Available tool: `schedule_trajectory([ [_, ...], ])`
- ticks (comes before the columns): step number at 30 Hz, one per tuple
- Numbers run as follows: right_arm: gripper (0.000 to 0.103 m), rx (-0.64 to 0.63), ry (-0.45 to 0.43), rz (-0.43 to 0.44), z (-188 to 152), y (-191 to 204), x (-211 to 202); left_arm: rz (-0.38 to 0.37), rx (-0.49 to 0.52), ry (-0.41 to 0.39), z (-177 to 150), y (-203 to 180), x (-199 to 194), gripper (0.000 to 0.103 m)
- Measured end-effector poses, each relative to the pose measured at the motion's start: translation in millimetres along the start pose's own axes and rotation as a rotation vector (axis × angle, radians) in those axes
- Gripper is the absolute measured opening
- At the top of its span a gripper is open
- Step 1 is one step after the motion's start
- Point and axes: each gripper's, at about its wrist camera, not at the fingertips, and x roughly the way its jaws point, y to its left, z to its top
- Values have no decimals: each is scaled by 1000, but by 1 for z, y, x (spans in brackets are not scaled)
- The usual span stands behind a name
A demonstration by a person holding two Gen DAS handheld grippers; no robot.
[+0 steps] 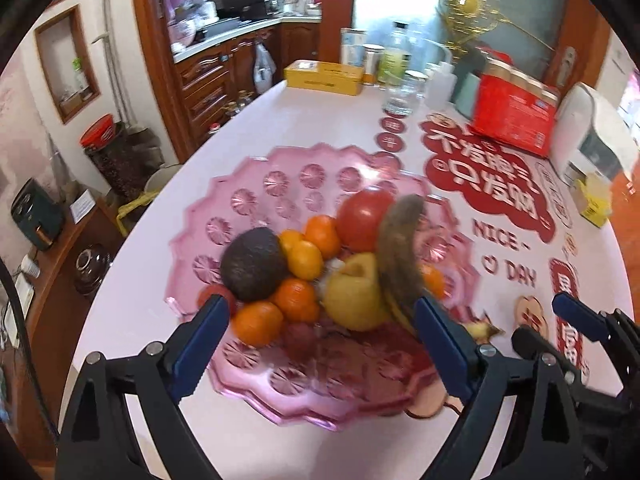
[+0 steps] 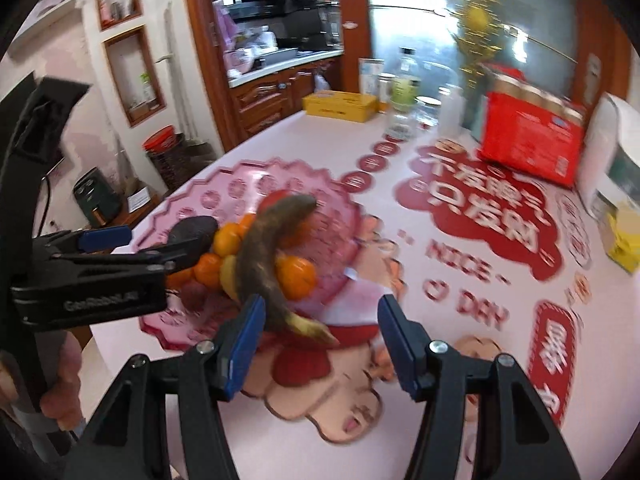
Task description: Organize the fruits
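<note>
A pink scalloped fruit tray (image 1: 256,200) (image 2: 188,208) sits on the pink table. It holds an avocado (image 1: 253,263), several oranges (image 1: 296,300), a red tomato (image 1: 366,220), a yellow pear (image 1: 354,296) and a brown overripe banana (image 1: 402,256) (image 2: 266,256) lying across the pile. My left gripper (image 1: 320,344) is open over the near side of the tray, empty; it also shows in the right wrist view (image 2: 132,248). My right gripper (image 2: 320,336) is open and empty, just in front of the banana's stem end.
Red stickers with lettering (image 1: 488,184) cover the table right of the tray. A red box (image 1: 516,120), a white appliance (image 1: 588,132), bottles (image 1: 396,60) and a yellow box (image 1: 324,78) stand along the far side. The table edge drops off on the left.
</note>
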Motion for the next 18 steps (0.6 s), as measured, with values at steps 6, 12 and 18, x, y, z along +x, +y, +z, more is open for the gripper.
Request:
schedule_trajectory([
  [6, 59, 137, 22, -77, -24, -39, -36, -63, 78, -18, -14, -34, -25, 95],
  [12, 59, 265, 0, -145, -40, -67, -81, -113, 163, -38, -24, -67, -58, 95],
  [18, 69, 331, -43, -228, -50, -70, -123, -162, 221, -77, -33, -89, -92, 98],
])
